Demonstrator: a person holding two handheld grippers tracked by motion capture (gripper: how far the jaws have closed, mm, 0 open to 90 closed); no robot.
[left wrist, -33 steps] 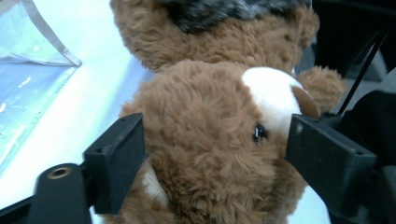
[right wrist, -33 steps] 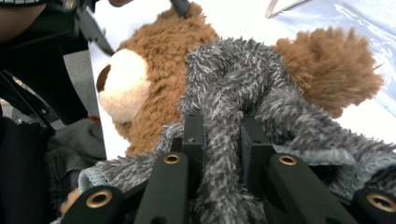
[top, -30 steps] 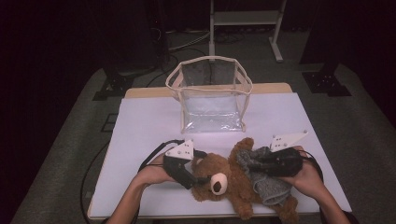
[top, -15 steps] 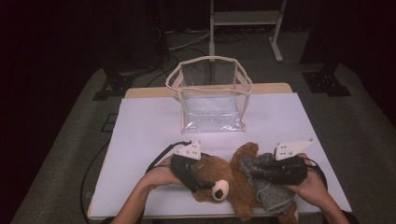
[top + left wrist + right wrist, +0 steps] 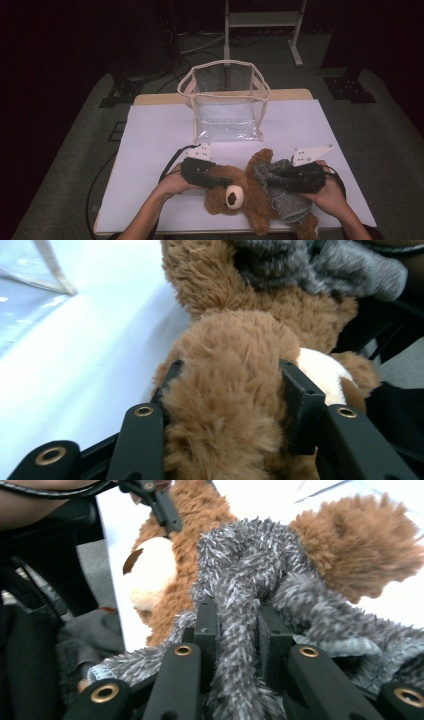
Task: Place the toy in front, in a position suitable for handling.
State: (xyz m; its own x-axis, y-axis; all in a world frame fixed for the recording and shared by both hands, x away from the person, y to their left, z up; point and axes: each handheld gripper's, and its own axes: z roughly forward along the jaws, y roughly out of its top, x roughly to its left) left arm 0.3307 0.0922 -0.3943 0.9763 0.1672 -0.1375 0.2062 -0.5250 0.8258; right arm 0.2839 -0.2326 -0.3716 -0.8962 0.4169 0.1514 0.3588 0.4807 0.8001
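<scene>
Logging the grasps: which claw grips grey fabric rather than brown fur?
The right claw: it pinches the teddy bear's grey scarf. The left claw clamps brown fur.

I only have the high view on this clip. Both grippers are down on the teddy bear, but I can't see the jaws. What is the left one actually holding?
Observer: The left gripper is shut on the teddy bear, its jaws on either side of the brown head fur.
Operator: And the right?
Observer: The right gripper pinches a fold of the bear's grey fuzzy sweater, not the brown plush.
Operator: Anything of the face visible close up?
Observer: The cream muzzle shows in the right gripper view, beside the sweater.
</scene>
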